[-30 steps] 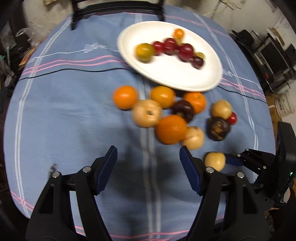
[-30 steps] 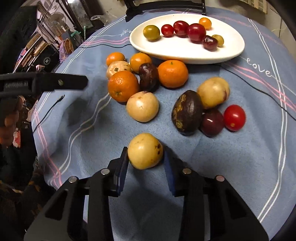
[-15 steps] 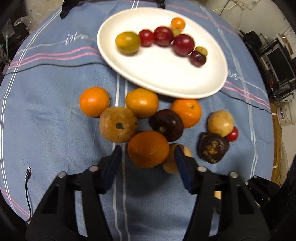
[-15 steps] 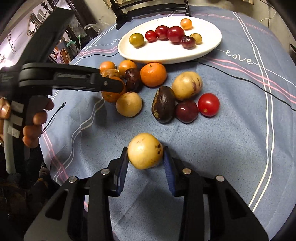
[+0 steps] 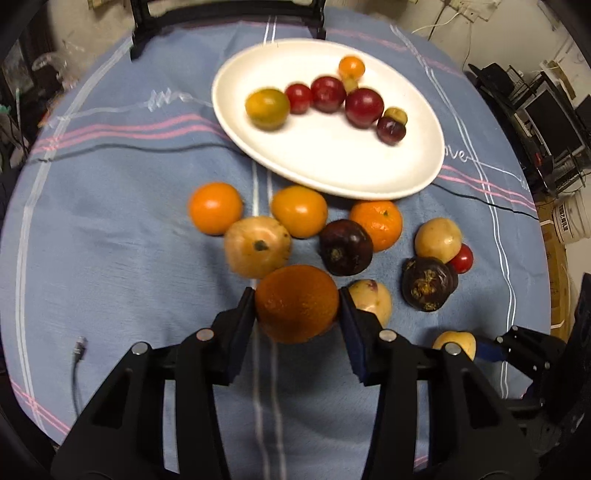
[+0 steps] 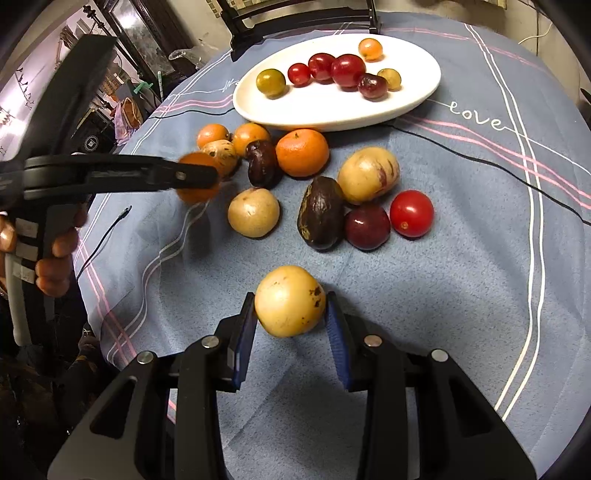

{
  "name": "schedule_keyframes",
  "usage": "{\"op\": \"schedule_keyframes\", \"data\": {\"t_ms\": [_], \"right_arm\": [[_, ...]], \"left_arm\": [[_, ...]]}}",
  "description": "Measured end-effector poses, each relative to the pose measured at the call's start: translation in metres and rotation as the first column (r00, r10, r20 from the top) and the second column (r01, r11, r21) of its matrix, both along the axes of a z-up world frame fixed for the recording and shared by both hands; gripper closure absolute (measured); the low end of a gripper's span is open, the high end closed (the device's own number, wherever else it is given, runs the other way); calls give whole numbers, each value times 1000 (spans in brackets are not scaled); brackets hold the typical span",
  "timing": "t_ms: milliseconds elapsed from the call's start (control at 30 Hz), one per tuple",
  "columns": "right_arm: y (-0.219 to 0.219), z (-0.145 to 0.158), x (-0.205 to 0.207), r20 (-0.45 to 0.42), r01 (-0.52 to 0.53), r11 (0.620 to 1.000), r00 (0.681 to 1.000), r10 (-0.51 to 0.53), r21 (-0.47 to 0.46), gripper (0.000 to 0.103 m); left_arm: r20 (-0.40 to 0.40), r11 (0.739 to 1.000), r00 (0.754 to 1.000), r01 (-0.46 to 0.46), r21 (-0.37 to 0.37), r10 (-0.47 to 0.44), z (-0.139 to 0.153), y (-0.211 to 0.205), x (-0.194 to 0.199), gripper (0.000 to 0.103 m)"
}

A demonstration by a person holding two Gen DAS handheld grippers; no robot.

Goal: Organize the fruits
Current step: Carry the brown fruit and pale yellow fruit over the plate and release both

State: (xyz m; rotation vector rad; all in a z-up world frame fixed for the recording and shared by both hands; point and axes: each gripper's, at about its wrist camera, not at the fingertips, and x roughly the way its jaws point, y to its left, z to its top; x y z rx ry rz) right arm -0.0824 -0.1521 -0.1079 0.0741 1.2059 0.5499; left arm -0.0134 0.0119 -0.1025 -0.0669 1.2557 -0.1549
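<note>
My left gripper (image 5: 296,293) has its jaws closing on a large orange (image 5: 297,304), and both blue pads touch its sides. That orange sits at the near edge of a cluster of loose fruit on the blue tablecloth (image 5: 110,258). My right gripper (image 6: 290,299) is shut on a pale yellow round fruit (image 6: 288,314), nearer than the cluster. The same yellow fruit (image 5: 456,341) shows at the lower right of the left wrist view. A white oval plate (image 5: 332,162) at the far side holds several small red, green and orange fruits.
Loose on the cloth lie oranges (image 5: 216,208), a tan squat fruit (image 5: 256,247), dark purple fruits (image 5: 345,247), yellow fruits (image 6: 253,212) and a red tomato (image 6: 412,213). A thin black cable (image 5: 77,354) lies at the left. A chair back (image 5: 225,14) stands behind the plate.
My left gripper moved in over the fruit cluster and its jaws narrowed from wide open to flank the large orange. The right gripper kept its hold on the yellow fruit.
</note>
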Motion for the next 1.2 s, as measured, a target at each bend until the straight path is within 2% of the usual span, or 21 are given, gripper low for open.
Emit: {"op": "schedule_keyframes", "data": {"t_ms": [167, 367, 700, 1000, 1200], "right_arm": [[5, -1, -2, 1, -5, 1000, 1000, 5, 5, 66], [10, -6, -3, -13, -9, 1000, 1000, 9, 6, 66], [15, 2, -5, -5, -10, 999, 1000, 10, 38, 66], [20, -10, -5, -48, -10, 1000, 999, 11, 18, 66], [20, -3, -1, -33, -2, 999, 999, 3, 37, 66]], "left_arm": [[40, 995, 999, 23, 96, -27, 8, -1, -8, 58], [39, 988, 998, 53, 144, -59, 1, -3, -13, 58], [52, 986, 996, 67, 152, -75, 5, -4, -15, 58], [42, 984, 994, 91, 154, -99, 2, -4, -9, 58], [48, 984, 993, 102, 148, -110, 5, -5, -3, 58]]}}
